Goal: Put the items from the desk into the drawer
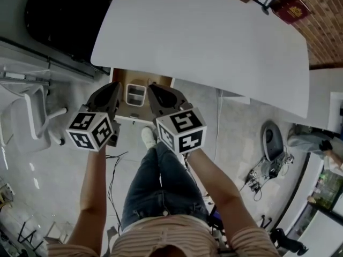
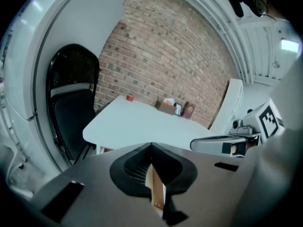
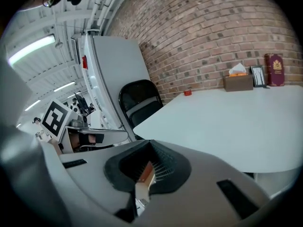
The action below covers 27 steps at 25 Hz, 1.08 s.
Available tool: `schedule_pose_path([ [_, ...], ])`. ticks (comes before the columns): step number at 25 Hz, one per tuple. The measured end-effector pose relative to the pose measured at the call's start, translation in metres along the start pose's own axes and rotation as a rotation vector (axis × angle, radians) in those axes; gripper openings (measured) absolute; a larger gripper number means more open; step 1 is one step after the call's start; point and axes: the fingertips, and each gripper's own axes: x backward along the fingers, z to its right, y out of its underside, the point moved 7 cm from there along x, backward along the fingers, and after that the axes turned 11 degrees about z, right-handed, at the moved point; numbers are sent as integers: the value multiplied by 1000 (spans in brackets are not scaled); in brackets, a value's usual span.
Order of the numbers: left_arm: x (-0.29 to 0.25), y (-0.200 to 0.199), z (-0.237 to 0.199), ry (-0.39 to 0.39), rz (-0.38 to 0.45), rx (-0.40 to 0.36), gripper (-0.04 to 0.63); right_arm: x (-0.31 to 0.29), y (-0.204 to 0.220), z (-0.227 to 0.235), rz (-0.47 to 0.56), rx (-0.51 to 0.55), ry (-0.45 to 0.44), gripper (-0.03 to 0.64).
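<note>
My left hand-held gripper (image 1: 111, 89) and right hand-held gripper (image 1: 156, 91) are pressed together, empty, above the open wooden drawer (image 1: 161, 81). The brown tissue box (image 3: 238, 82) and dark red book (image 3: 274, 70) stand at the far edge of the white table (image 1: 214, 42). I should spread the jaws before reaching across.

Right gripper (image 3: 150, 148) jaws together, white desk (image 3: 222, 122), tissue box (image 3: 238, 82), brick wall (image 3: 203, 32)

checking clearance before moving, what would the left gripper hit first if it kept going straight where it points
The left gripper would probably meet the white desk top near its front edge; depth is unclear.
</note>
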Motion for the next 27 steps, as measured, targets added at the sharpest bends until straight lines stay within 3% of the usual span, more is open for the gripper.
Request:
schedule_pose_path([
  [17,47,-94,73,82,238,-145,9,69,-89,-16,231,95,27,15],
  [22,66,-107,86,80,287,-148,9,87,-110,-25,319,160,20,15],
  [27,86,-109,97,77,304,-161,9,99,-119,-32,360,160,14,15],
])
